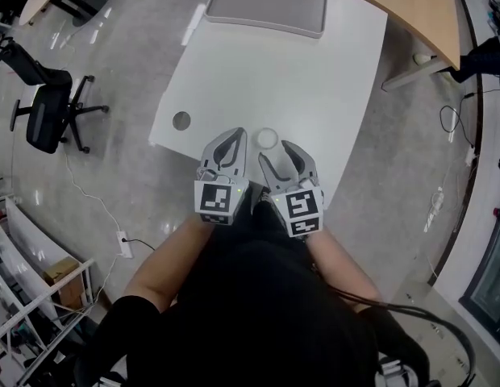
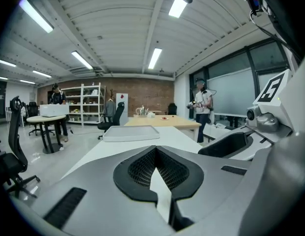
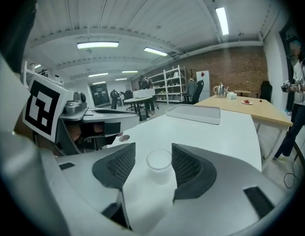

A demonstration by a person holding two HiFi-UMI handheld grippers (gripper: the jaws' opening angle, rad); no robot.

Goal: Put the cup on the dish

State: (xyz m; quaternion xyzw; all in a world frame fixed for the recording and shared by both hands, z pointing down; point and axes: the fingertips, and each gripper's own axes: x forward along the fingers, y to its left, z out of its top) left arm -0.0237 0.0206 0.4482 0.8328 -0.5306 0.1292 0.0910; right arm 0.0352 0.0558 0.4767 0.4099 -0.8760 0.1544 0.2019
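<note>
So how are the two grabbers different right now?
The left gripper has its jaws shut together, empty. The right gripper has them apart, with the clear cup between them, unpinched. Both are grey, held over the near edge of the white table.

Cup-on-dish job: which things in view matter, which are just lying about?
Job: cup; grey tray (likely the dish); right hand-held gripper, open by the cup.
Lying about: office chair; wooden table.
</note>
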